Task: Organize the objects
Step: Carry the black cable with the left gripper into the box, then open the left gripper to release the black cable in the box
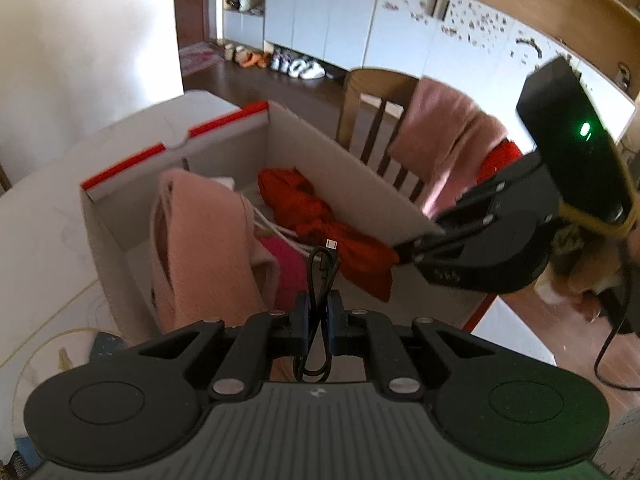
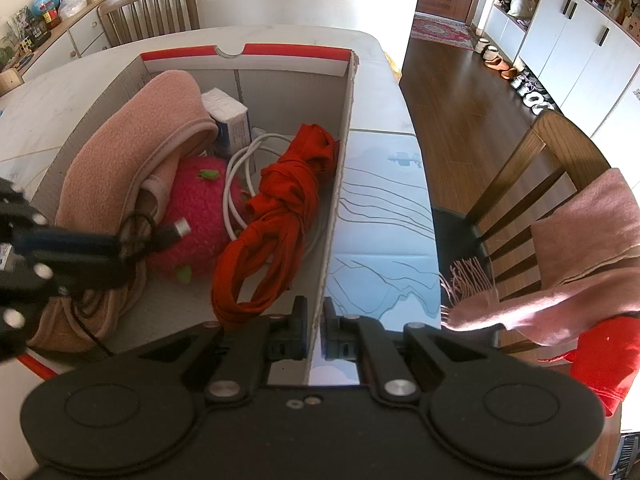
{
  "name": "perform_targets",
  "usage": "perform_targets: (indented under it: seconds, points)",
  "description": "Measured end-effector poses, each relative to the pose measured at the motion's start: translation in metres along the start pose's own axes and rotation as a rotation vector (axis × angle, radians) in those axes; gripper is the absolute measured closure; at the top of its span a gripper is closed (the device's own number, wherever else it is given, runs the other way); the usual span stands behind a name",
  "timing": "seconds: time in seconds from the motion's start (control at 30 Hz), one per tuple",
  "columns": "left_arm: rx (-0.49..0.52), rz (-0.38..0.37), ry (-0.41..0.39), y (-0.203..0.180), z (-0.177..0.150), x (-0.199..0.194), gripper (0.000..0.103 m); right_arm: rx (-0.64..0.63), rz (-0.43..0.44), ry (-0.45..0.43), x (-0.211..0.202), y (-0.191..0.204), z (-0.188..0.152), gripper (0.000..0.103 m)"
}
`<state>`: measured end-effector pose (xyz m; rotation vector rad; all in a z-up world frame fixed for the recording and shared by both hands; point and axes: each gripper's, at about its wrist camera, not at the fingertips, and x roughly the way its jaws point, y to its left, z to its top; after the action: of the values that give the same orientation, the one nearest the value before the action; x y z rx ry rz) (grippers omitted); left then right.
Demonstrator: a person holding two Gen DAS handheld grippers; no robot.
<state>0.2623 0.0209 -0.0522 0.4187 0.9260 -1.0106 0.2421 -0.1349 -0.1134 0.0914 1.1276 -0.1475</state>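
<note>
in the right wrist view, going left to right: the left tool comes in at nine o'clock, closed on a coiled black usb cable whose plug hangs over the pink strawberry plush. the cable is above the cardboard box, not yet lying in it. a pink fleece cloth drapes at ten o'clock, a small white carton sits at the back, a white cord loops at centre, and a knotted red cloth lies against the right wall.

the right tool at six o'clock is clamped on that wall's top edge, apparently steadying the box on the counter.

risk, as i judge it: the coil is pinched mid-loop, so it may spring open on release and drape over the fleece or box rim. a tug by the right tool could bend the thin wall.

the left tool tilts steeply down toward the plush; the right tool points steeply down along the wall.
</note>
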Motion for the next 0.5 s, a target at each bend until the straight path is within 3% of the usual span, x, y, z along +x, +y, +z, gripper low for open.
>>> perform_targets:
  seconds: [0.3, 0.5]
  points:
    - [0.044, -0.019, 0.105, -0.004, -0.002, 0.031, 0.096, 0.001, 0.001, 0.0, 0.0, 0.0, 0.0, 0.097]
    - [0.057, 0.018, 0.158, -0.005, -0.003, 0.045, 0.096, 0.001, 0.002, 0.0, 0.0, 0.0, 0.0, 0.097]
